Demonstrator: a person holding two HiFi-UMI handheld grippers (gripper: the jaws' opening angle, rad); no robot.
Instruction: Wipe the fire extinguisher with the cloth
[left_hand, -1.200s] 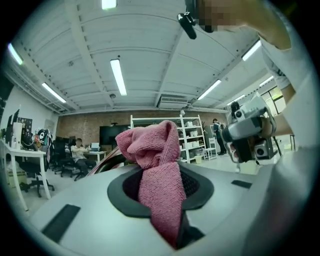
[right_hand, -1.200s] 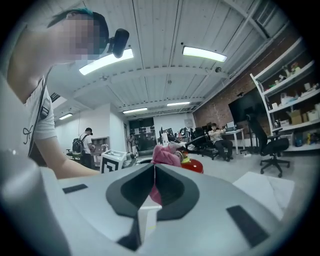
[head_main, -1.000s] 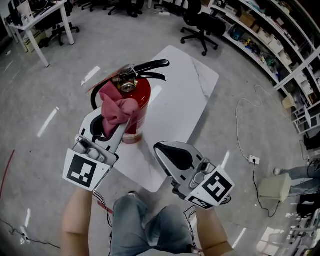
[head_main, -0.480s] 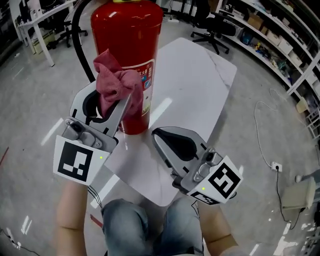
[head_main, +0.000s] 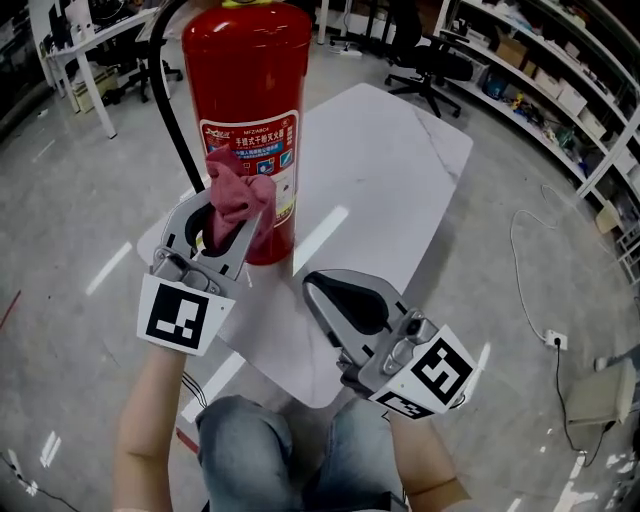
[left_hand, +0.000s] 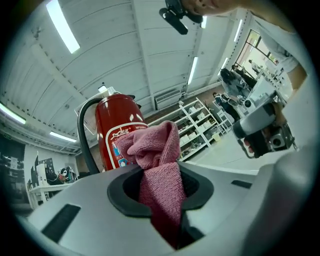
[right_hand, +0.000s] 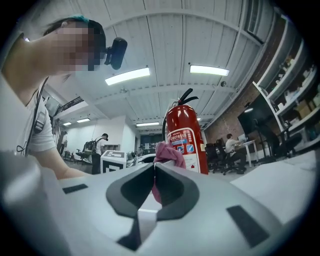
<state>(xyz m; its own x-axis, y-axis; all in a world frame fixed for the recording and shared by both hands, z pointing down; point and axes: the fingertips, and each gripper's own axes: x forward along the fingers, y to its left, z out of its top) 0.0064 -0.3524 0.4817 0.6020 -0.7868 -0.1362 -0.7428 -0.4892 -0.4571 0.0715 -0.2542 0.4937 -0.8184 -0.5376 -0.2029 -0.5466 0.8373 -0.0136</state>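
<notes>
A red fire extinguisher with a black hose stands upright on the white table. My left gripper is shut on a pink cloth, which presses against the lower front of the cylinder, just under its label. In the left gripper view the cloth bunches out of the left gripper, with the extinguisher right behind it. My right gripper hovers shut and empty over the table's near edge, right of the extinguisher. The right gripper faces the extinguisher and the cloth.
The table's near edge lies over the person's knees. Office chairs and shelves stand at the back right, and a desk at the back left. A cable and socket lie on the floor at right.
The left gripper has slid the cloth down the extinguisher, from near the valve to below the label. The head view dropped lower and closer. The right gripper has barely moved.
</notes>
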